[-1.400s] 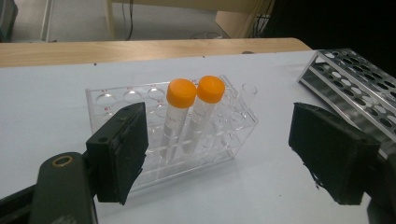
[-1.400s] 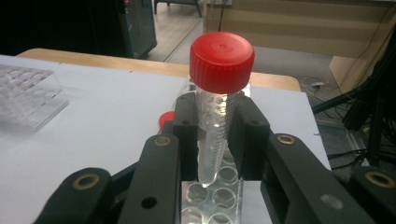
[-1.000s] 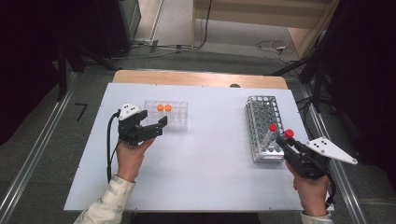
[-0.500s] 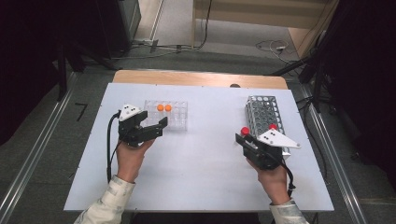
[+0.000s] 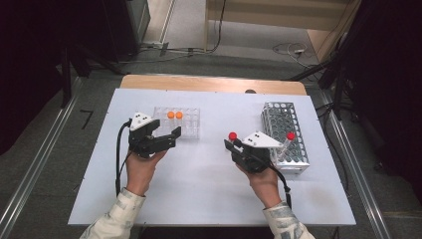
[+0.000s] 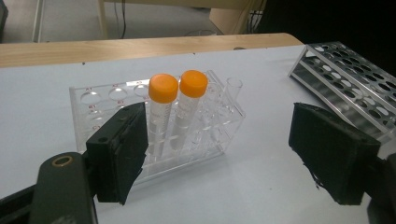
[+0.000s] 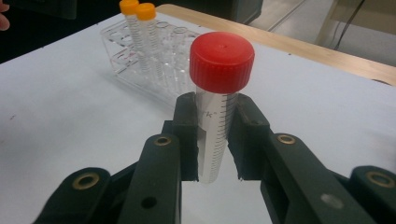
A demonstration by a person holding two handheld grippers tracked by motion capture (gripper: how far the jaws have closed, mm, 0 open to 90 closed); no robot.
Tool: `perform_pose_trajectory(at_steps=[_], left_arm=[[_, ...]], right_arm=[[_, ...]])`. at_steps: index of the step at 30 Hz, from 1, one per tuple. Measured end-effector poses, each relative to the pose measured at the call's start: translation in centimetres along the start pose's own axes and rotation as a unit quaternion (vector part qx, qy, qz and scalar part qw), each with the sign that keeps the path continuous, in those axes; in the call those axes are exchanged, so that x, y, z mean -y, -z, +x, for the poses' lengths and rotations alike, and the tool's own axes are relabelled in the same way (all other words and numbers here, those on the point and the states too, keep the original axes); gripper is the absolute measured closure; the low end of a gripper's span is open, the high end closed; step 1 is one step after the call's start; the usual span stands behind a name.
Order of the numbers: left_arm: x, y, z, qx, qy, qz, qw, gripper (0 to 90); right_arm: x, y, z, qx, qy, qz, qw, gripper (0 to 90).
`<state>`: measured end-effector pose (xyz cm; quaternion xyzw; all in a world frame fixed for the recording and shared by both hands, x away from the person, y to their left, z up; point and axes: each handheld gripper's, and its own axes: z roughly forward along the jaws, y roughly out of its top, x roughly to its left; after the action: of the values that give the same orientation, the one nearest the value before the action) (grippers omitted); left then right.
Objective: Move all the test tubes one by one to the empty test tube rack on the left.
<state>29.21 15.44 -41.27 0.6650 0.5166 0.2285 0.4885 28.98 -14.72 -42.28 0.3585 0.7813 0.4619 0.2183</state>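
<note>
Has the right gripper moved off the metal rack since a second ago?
Yes. The right gripper, shut on a red-capped tube, has moved left across the table, away from the metal rack and toward the clear rack.

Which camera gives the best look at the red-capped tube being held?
The right gripper view: the red-capped tube stands close, upright between the jaws, markings readable. The high view shows mainly its cap.

My white tabletop (image 5: 199, 199) abuts a wooden strip (image 5: 199, 82) at its far edge. Metal rails (image 5: 27, 181) flank it on the grey floor (image 5: 99, 84). Cables (image 5: 291, 49) lie beyond.
</note>
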Motion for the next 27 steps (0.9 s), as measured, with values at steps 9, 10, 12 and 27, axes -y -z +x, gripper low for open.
perform_pose_trajectory(at_steps=[9, 10, 12, 27], left_arm=[[0.7, -0.3, -0.9, 0.015, -0.002, 0.013, 0.9998, 20.4], [0.7, -0.4, -1.1, 0.018, -0.004, 0.013, 0.9998, 20.4], [0.7, -0.3, -1.4, 0.025, -0.008, 0.011, 0.9996, 20.4], [0.6, 0.0, -3.6, 0.069, -0.041, 0.01, 0.9967, 32.3]], right_arm=[[-0.8, -2.8, 2.3, -0.023, 0.011, 0.004, 0.9997, 71.4], [-1.0, -3.1, 2.6, -0.026, 0.015, 0.005, 0.9995, 71.4], [-1.4, -3.7, 3.2, -0.031, 0.02, 0.005, 0.9993, 71.4], [-1.9, -7.3, 6.2, -0.055, 0.036, 0.028, 0.9974, 71.4]])
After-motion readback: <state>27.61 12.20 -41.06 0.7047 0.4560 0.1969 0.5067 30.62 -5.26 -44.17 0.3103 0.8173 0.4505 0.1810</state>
